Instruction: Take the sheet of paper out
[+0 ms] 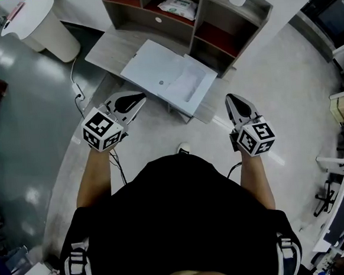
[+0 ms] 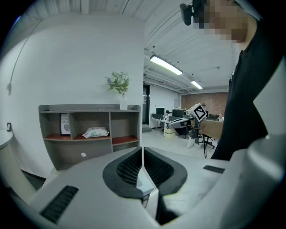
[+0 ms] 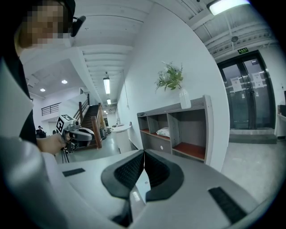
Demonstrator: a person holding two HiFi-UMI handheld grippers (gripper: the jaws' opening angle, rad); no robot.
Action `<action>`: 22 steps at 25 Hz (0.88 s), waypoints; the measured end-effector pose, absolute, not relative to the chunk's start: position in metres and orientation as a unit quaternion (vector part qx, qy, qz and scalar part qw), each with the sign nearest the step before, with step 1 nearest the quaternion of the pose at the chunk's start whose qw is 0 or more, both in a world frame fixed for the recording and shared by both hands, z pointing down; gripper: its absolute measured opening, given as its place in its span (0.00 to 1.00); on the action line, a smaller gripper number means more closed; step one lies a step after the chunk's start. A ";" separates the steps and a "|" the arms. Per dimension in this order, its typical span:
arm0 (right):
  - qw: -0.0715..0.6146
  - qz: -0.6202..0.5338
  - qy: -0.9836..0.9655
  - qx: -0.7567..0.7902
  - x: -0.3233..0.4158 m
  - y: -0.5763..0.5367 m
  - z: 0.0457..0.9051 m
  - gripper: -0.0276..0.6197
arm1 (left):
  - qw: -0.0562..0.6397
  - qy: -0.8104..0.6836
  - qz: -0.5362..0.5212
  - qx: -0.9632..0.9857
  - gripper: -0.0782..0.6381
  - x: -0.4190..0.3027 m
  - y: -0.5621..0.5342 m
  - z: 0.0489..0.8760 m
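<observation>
Presently both sets of jaws are pressed together on nothing: left hand-held gripper (image 1: 134, 99) and right hand-held gripper (image 1: 234, 98), both short of the white tray (image 1: 145, 65) on the worktop (image 1: 103, 50). The sheet of paper (image 1: 186, 82) lies flat inside (pale on pale). Likely risks: unopened tips skid over it, crease it, or shove the tray.

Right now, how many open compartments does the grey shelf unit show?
3, in one row: left compartment with an upright card, middle compartment with a white packet, right compartment. Others may be hidden.
</observation>
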State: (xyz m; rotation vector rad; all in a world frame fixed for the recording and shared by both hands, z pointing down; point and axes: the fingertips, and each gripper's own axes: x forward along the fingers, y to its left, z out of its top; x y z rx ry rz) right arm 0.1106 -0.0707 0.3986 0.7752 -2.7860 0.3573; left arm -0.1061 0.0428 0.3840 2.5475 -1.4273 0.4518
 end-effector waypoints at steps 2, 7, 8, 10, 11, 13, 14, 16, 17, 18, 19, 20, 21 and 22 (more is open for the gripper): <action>0.115 0.123 -0.951 0.261 0.111 -0.081 0.400 0.06 | 0.095 -0.485 0.152 0.856 0.15 -0.106 0.034 0.384; 0.119 0.123 -0.952 0.253 0.112 -0.105 0.402 0.06 | 0.098 -0.491 0.150 0.852 0.15 -0.102 0.012 0.385; 0.119 0.123 -0.952 0.252 0.112 -0.110 0.402 0.06 | 0.098 -0.490 0.151 0.853 0.15 -0.100 0.008 0.386; 0.120 0.123 -0.953 0.249 0.112 -0.120 0.403 0.06 | 0.100 -0.490 0.152 0.852 0.15 -0.097 -0.001 0.388; 0.120 0.124 -0.954 0.247 0.112 -0.125 0.404 0.06 | 0.101 -0.491 0.153 0.852 0.15 -0.097 -0.006 0.388; 0.121 0.124 -0.954 0.243 0.112 -0.135 0.405 0.06 | 0.102 -0.494 0.152 0.850 0.15 -0.096 -0.016 0.389; 0.122 0.125 -0.955 0.241 0.112 -0.140 0.407 0.06 | 0.102 -0.496 0.151 0.849 0.15 -0.096 -0.021 0.389; 0.124 0.127 -0.955 0.238 0.113 -0.150 0.410 0.06 | 0.103 -0.500 0.149 0.847 0.15 -0.096 -0.032 0.390; 0.125 0.128 -0.955 0.237 0.114 -0.155 0.412 0.06 | 0.103 -0.501 0.149 0.846 0.15 -0.095 -0.037 0.391; 0.127 0.129 -0.955 0.235 0.114 -0.159 0.413 0.06 | 0.104 -0.501 0.150 0.846 0.15 -0.094 -0.042 0.392; 0.128 0.129 -0.955 0.234 0.114 -0.163 0.415 0.06 | 0.105 -0.500 0.151 0.846 0.15 -0.092 -0.045 0.393; 0.128 0.129 -0.956 0.232 0.114 -0.167 0.415 0.06 | 0.106 -0.499 0.153 0.846 0.15 -0.090 -0.048 0.394; 0.128 0.129 -0.956 0.230 0.114 -0.170 0.416 0.06 | 0.107 -0.499 0.155 0.846 0.15 -0.088 -0.051 0.395; 0.128 0.129 -0.956 0.229 0.113 -0.174 0.416 0.06 | 0.107 -0.498 0.156 0.846 0.15 -0.087 -0.054 0.397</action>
